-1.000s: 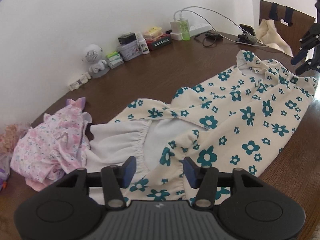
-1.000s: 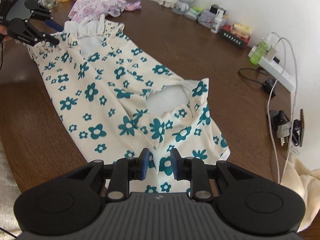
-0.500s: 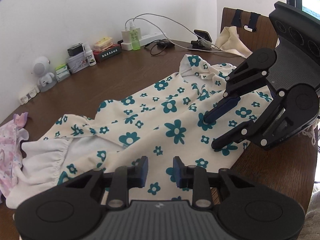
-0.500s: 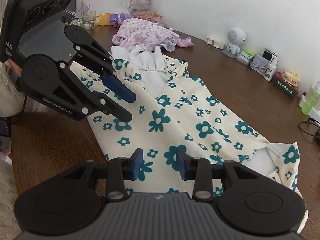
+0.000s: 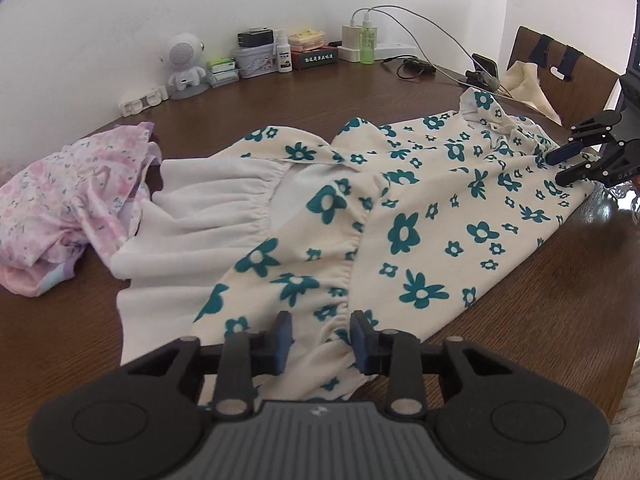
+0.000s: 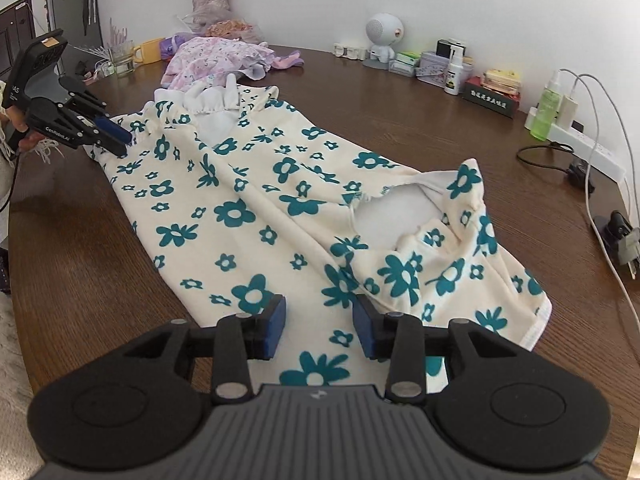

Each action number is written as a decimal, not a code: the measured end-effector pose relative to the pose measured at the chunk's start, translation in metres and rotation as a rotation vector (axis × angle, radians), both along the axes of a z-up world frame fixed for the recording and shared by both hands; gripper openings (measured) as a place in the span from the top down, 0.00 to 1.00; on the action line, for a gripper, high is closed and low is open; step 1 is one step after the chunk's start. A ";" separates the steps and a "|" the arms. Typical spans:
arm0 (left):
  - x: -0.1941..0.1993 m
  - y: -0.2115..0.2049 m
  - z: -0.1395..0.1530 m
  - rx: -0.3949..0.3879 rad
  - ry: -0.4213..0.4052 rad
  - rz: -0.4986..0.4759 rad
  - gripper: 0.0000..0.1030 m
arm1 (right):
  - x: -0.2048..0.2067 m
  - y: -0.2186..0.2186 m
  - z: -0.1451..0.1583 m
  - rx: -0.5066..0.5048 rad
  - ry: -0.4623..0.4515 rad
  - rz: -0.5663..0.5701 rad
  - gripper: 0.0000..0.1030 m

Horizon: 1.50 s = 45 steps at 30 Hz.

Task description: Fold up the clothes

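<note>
Two hand-held grippers, left (image 5: 320,336) and right (image 6: 320,326), part open, jaws lately widening, pinching nothing, over near edge of flowered garment (image 6: 248,216) spread on bench (image 6: 80,248). Step: reaching for edge. Next: lower, pinch hem, fold over.

A cream dress with teal flowers (image 5: 420,216) lies spread across the brown worktop (image 5: 540,300), its white gathered lining (image 5: 208,216) turned out toward a crumpled pink floral garment (image 5: 64,200) near the worktop's left edge. The left gripper (image 5: 320,340) sits low over the dress's gathered near hem, jaws partly apart after just opening a little, with a fold of cloth bunched between the blue pads, while the right gripper (image 5: 560,166) hovers at the dress's far end by the right edge. Along the back edge stand a small white robot figure (image 5: 185,66), boxes, a green bottle (image 5: 367,43) and a power strip with cables.
</note>
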<state>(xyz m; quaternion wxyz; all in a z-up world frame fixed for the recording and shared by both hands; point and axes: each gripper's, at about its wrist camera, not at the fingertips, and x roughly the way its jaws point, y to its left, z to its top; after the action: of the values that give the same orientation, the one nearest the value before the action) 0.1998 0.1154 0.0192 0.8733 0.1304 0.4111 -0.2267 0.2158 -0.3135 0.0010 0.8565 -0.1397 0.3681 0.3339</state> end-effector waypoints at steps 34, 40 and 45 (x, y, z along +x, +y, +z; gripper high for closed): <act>-0.069 -0.001 0.056 -0.089 -0.343 0.202 0.11 | -0.052 0.000 0.046 0.132 -0.129 -0.184 0.31; -0.101 -0.051 0.054 -0.264 -0.408 0.272 0.00 | -0.080 0.024 0.048 0.186 -0.106 -0.362 0.01; -0.108 -0.071 0.037 -0.366 -0.298 0.421 0.00 | -0.101 0.028 0.034 0.279 -0.067 -0.550 0.00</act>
<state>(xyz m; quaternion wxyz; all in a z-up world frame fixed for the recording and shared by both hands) 0.0922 0.0448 0.0565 0.9606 -0.0851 0.2490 -0.0896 0.1143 -0.2859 0.0350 0.9372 0.0730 0.3145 0.1322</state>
